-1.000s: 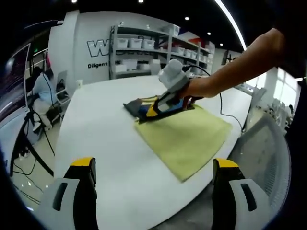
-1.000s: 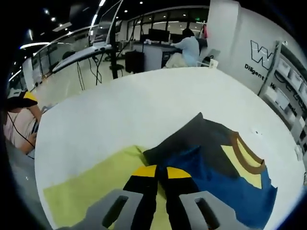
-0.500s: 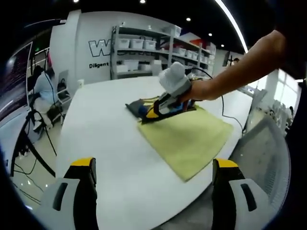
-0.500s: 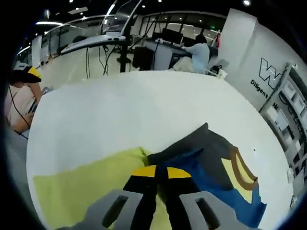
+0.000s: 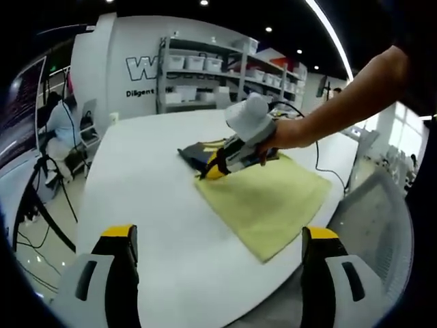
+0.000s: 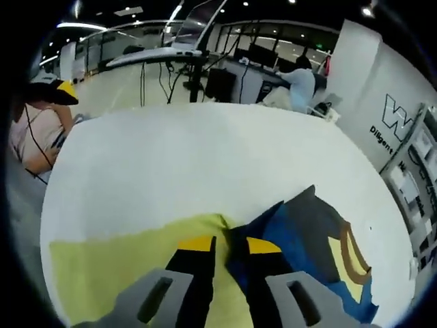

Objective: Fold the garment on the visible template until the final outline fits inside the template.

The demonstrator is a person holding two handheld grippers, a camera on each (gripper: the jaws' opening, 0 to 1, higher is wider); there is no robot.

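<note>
1. Your right gripper [image 6: 222,247] reaches in on an outstretched arm, jaws pinching the blue, grey and yellow garment [image 6: 311,239] at the yellow-green rectangular template [image 5: 263,198] edge.
2. Your left gripper [image 5: 215,236] hangs back over the white table [image 5: 150,205], jaws spread wide.

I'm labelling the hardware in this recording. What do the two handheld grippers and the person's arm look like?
The left gripper has two wide-set black jaws with yellow tips on light grey mounts with dark slots. The right gripper is built the same: black jaws, yellow tips, grey slotted mounts; in the left gripper view it carries a white-grey rounded housing. The arm is bare up to a dark sleeve.
</note>
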